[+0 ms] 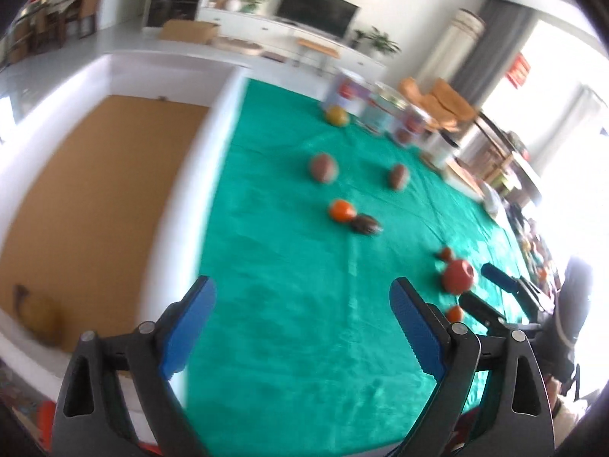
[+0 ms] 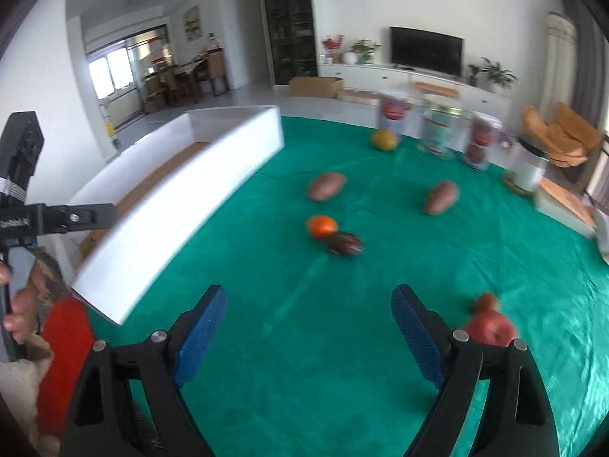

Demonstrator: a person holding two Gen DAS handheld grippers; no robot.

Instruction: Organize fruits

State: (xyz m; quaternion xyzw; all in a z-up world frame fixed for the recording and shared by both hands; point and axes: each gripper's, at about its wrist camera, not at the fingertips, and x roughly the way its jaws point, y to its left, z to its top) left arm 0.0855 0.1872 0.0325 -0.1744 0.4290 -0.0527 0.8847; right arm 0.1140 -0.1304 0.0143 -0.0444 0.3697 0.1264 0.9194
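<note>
Left wrist view: our left gripper (image 1: pixel 302 306) has its jaws wide apart, nothing between them, only green cloth (image 1: pixel 289 342) below. White-walled box (image 1: pixel 198 175) with brown floor sits at the cloth's left edge; one yellowish fruit (image 1: pixel 40 320) lies inside near its front corner. On the cloth we count two brown oval fruits (image 1: pixel 323 167) (image 1: pixel 397 176), one orange (image 1: pixel 341 210) touching a dark brown fruit (image 1: pixel 365 224), one yellow-green fruit (image 1: pixel 337 115) by the cans, one red apple (image 1: pixel 458 276), plus two small reddish ones near it, too blurred to name. The right gripper (image 1: pixel 481 285) shows at the right, fingers spread beside the apple, not on it. Right wrist view: right gripper's jaws also wide, empty, over bare cloth. Same box (image 2: pixel 182 205) on the left; the apple (image 2: pixel 491 329) is just behind the right finger (image 2: pixel 416 333), one small red fruit (image 2: pixel 486 302) touching it. Three cans (image 2: pixel 394 112) (image 2: pixel 441 125) (image 2: pixel 481 141) at the far edge; the first two blurred, the third shows fruit pictures. A person's hand (image 2: pixel 21 304) grips the left tool's handle at the left edge.
</note>
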